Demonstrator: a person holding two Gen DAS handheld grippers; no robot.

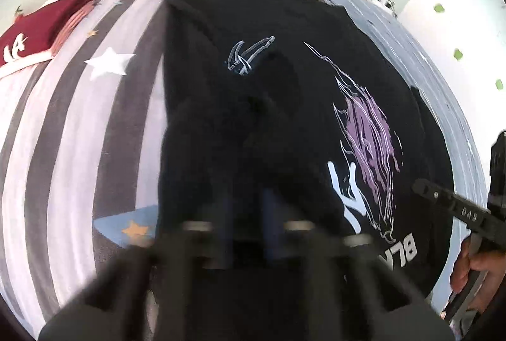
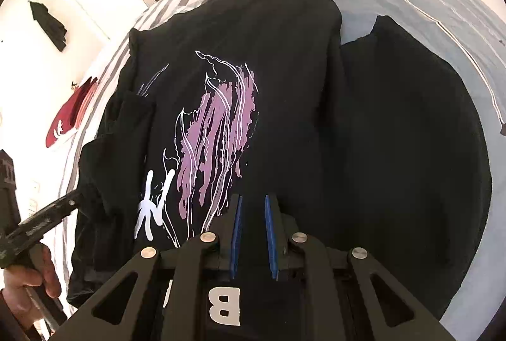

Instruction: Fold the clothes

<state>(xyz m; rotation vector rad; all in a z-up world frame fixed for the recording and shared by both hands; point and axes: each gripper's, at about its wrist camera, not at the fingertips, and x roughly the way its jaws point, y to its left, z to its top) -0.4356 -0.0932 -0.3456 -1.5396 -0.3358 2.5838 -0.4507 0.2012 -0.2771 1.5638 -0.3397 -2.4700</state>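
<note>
**Meanwhile, a black shirt half-folded on the bed**

Spread across the striped bedcover (image 1: 63,126) lies the black T-shirt (image 2: 284,72), purple-and-white print (image 2: 215,132) facing up. The left gripper (image 2: 80,194) is clamped on one side of the shirt, lifting a fold of it over the body. The right gripper (image 2: 253,205) hovers above the hem, blue pads (image 2: 236,233) apart and holding nothing. Folded red clothes (image 1: 38,34) sit well apart.

Matt black cloth T-shirt (image 2: 284,62) with smooth print lies on soft striped cloth bedsheet (image 1: 79,119); right tool (image 2: 253,233) matt black plastic.
</note>
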